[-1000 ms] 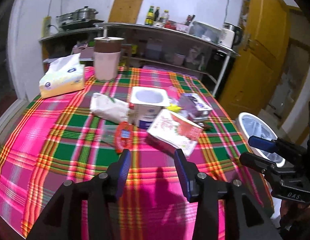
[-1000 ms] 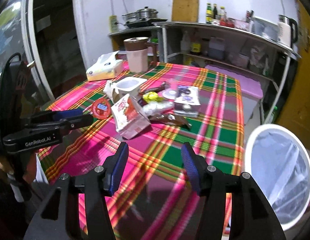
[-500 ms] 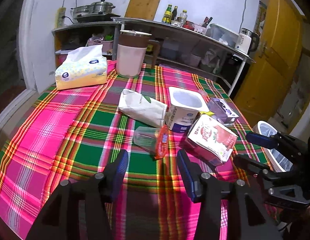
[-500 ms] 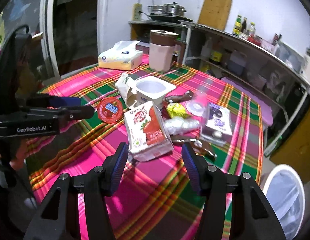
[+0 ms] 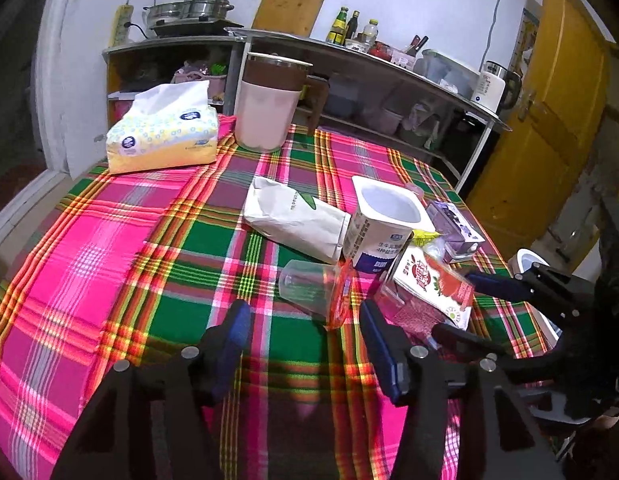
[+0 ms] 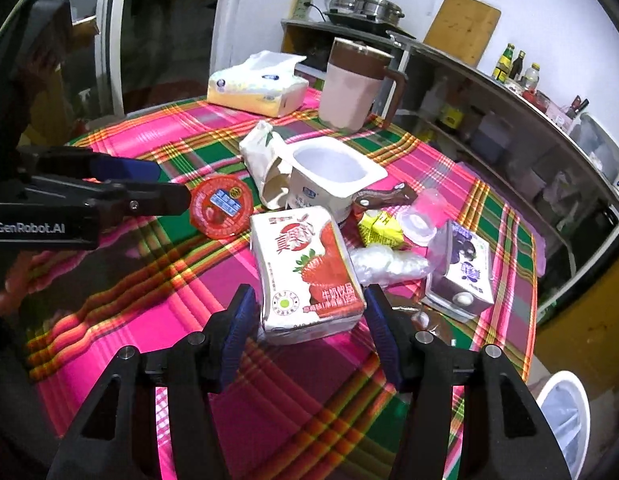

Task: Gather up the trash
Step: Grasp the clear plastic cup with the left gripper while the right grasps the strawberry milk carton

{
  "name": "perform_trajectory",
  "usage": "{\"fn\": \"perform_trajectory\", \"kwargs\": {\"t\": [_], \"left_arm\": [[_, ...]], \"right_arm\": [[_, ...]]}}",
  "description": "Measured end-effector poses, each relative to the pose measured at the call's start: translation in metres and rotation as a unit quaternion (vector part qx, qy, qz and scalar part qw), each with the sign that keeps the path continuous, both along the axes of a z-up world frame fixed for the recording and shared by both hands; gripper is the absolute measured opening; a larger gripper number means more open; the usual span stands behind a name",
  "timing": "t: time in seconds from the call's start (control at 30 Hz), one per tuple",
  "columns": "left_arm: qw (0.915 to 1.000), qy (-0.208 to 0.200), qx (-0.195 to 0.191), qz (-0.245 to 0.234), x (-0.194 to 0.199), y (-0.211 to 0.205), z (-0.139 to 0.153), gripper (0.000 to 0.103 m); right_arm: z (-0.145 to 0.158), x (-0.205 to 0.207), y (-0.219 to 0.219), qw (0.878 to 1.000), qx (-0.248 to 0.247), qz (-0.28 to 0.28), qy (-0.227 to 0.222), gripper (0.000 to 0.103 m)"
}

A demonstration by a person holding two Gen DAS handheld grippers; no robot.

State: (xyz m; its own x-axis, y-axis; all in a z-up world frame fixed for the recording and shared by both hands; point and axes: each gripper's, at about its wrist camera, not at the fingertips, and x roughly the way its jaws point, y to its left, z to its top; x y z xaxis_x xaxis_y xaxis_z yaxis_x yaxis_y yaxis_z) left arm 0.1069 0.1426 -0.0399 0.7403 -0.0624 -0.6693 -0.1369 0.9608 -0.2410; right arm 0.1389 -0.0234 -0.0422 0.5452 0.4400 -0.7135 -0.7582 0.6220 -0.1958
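Observation:
Trash lies in a heap on the plaid tablecloth (image 5: 109,264). A clear plastic cup with a red lid (image 5: 309,288) lies on its side just ahead of my left gripper (image 5: 305,320), whose jaws are opening with nothing between them. A strawberry milk carton (image 6: 309,272) lies with its near end between the fingers of my right gripper (image 6: 307,308), which is open; the pads stand beside its sides without pressing. Behind it are a white yoghurt tub (image 6: 329,172), a white paper bag (image 5: 297,220), a purple drink carton (image 6: 465,272), a yellow wrapper (image 6: 379,228) and crumpled clear plastic (image 6: 389,264).
A bin with a white liner (image 6: 565,412) stands on the floor off the table's right edge. A tissue pack (image 5: 161,132) and a pink jug with a brown lid (image 5: 269,108) stand at the table's far side. Shelves and a yellow door (image 5: 549,120) lie beyond.
Both grippers moved forward toward the heap. The strawberry carton now sits between the right fingers. The left jaws stand wider apart, closer to the clear cup.

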Motion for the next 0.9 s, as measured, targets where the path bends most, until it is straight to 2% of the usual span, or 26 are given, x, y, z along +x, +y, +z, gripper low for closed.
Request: {"fn": "perform_trajectory", "kwargs": {"t": [0.17,0.37,0.47,0.7,0.9], "left_arm": [[0.9999,0.010,-0.001,-0.010,0.013,0.001,-0.006,0.058],[0.9995,0.022,-0.013,-0.020,0.027,0.005,-0.013,0.059],[0.9987,0.035,-0.021,-0.030,0.035,0.005,-0.016,0.059],[0.9983,0.040,-0.020,-0.037,0.046,0.002,-0.015,0.059],[0.9977,0.045,-0.022,-0.045,0.055,-0.001,-0.018,0.058]], "right_arm": [[-0.005,0.005,0.005,1.000,-0.009,-0.006,0.004,0.057],[-0.009,0.020,-0.005,0.996,0.034,-0.028,0.080,0.053],[-0.008,0.023,-0.013,0.993,0.055,-0.037,0.101,0.053],[-0.005,0.015,-0.028,0.987,0.087,-0.050,0.125,0.053],[0.001,0.007,-0.046,0.984,0.103,-0.063,0.129,0.053]]}}
